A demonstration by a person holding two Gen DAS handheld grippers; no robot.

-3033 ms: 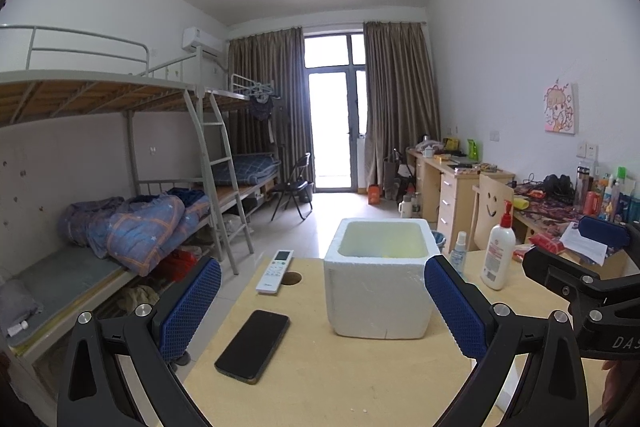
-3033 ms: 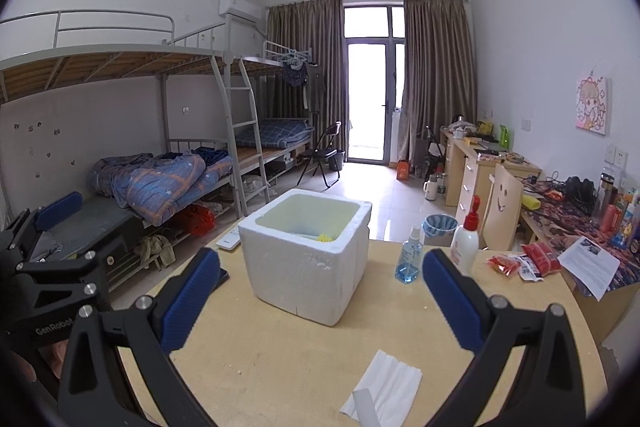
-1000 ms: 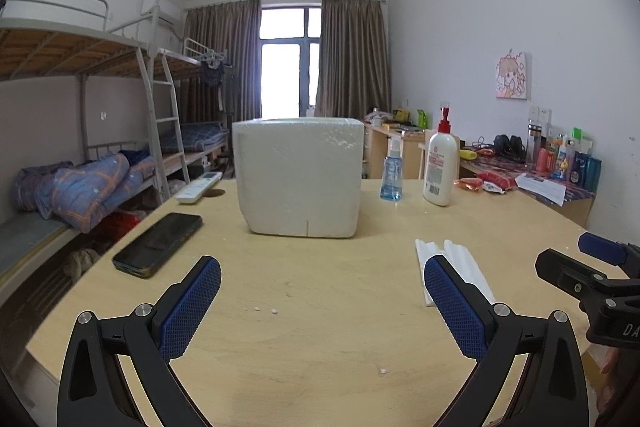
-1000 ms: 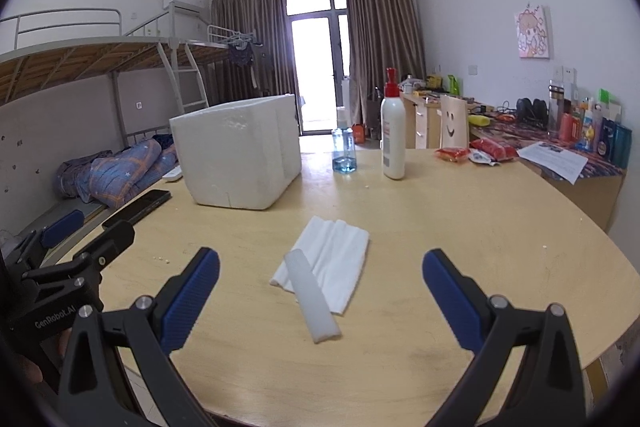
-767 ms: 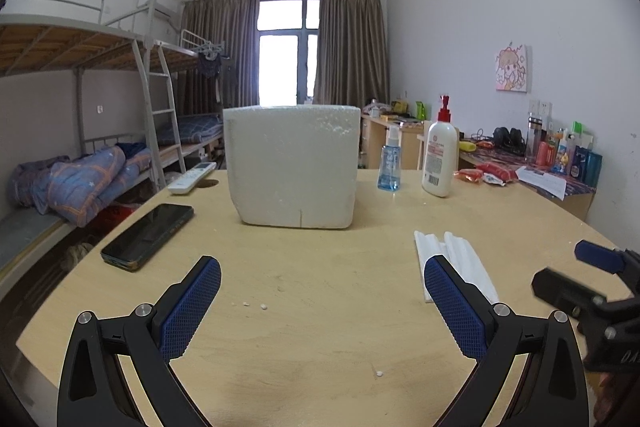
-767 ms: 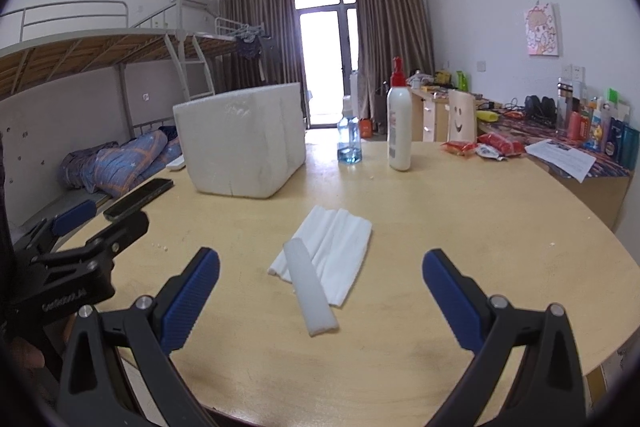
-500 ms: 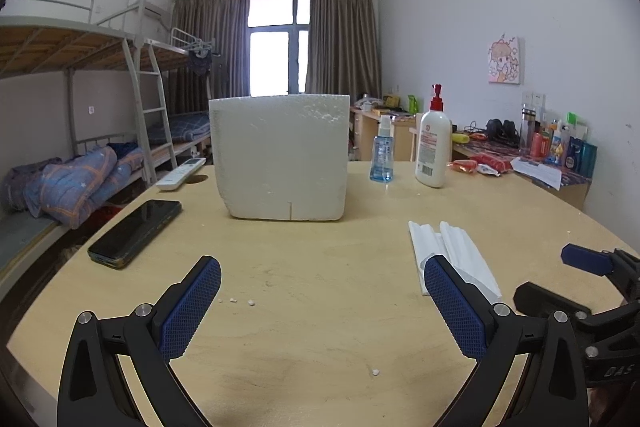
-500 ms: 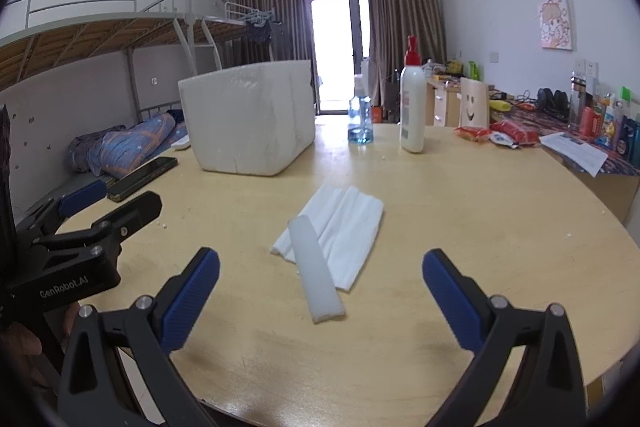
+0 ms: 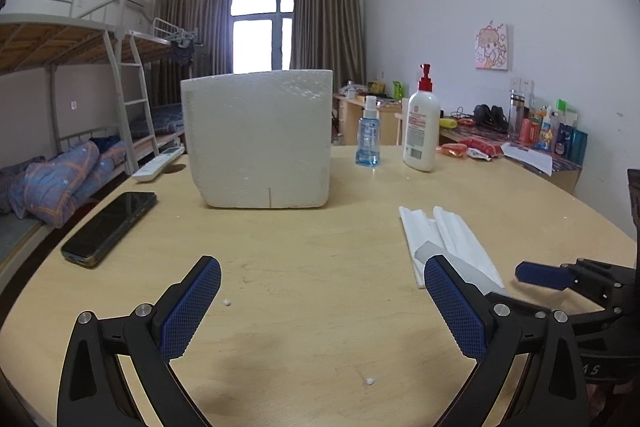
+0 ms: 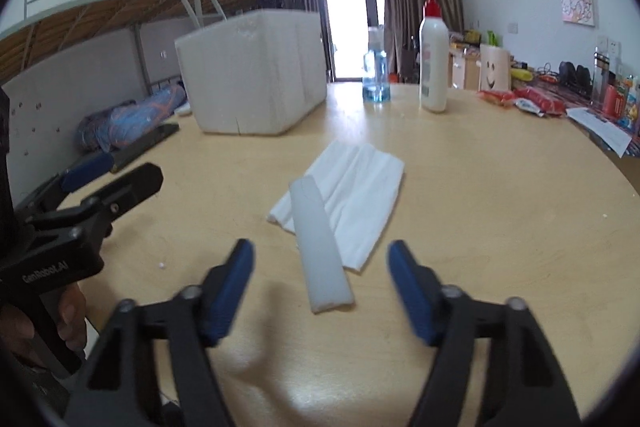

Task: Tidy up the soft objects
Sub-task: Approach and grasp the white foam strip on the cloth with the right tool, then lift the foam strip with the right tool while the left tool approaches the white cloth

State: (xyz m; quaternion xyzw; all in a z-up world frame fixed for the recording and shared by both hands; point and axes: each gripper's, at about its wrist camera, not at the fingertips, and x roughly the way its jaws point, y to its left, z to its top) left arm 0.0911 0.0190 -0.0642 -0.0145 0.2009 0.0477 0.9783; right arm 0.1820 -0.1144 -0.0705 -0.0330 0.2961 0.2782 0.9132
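Observation:
A white foam strip (image 10: 320, 243) lies on a folded white tissue (image 10: 352, 187) on the round wooden table (image 10: 500, 227). My right gripper (image 10: 320, 283) is open, low over the table, its jaws either side of the strip's near end, not touching it. My left gripper (image 9: 320, 303) is open and empty above bare table, left of the tissue (image 9: 448, 239). A white foam box (image 9: 258, 143) stands at the table's middle; it also shows in the right wrist view (image 10: 252, 71).
A black phone (image 9: 108, 223) and a remote (image 9: 158, 163) lie left of the box. A blue spray bottle (image 9: 368, 143) and a white lotion bottle (image 9: 420, 123) stand behind right. Bunk beds at left, cluttered desks at right.
Both grippers have come down from above the box to table level. The right gripper has moved forward to the foam strip and its jaws have narrowed around it.

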